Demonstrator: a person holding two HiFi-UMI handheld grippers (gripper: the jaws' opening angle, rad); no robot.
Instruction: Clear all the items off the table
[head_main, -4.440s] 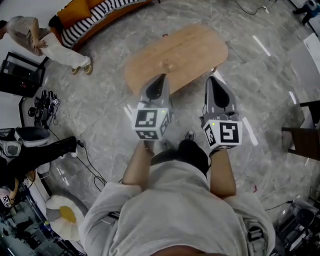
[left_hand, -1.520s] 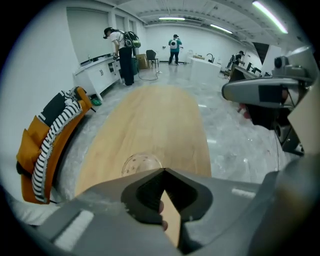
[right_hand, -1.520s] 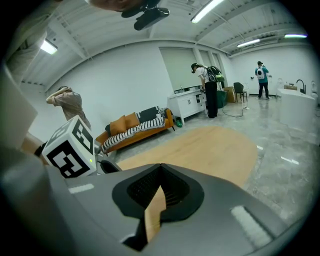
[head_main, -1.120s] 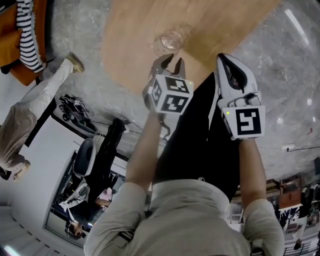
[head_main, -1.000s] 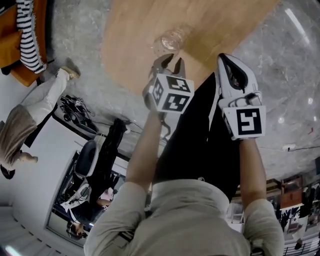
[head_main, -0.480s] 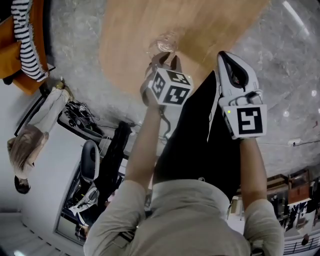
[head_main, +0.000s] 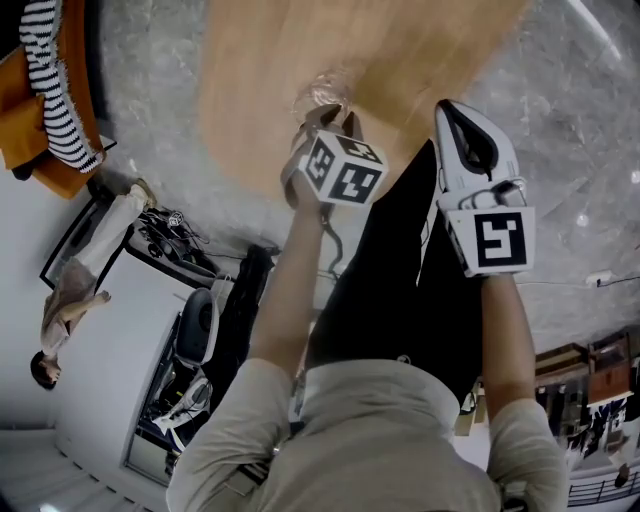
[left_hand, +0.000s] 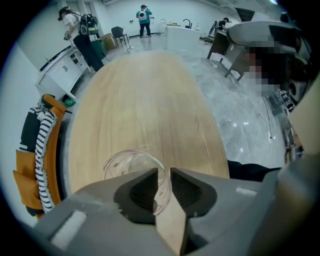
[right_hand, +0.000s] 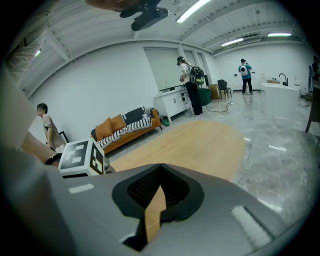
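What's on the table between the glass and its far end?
Nothing: bare wood from the glass to the table's far end, in the left gripper view.

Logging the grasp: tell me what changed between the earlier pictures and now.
The person stepped up to the table. The left hand-held gripper reached forward to the clear glass and its jaws, apart a second ago, closed on the near rim. The right hand-held gripper stayed shut and empty, off the table's edge; the glass still stands on the table.
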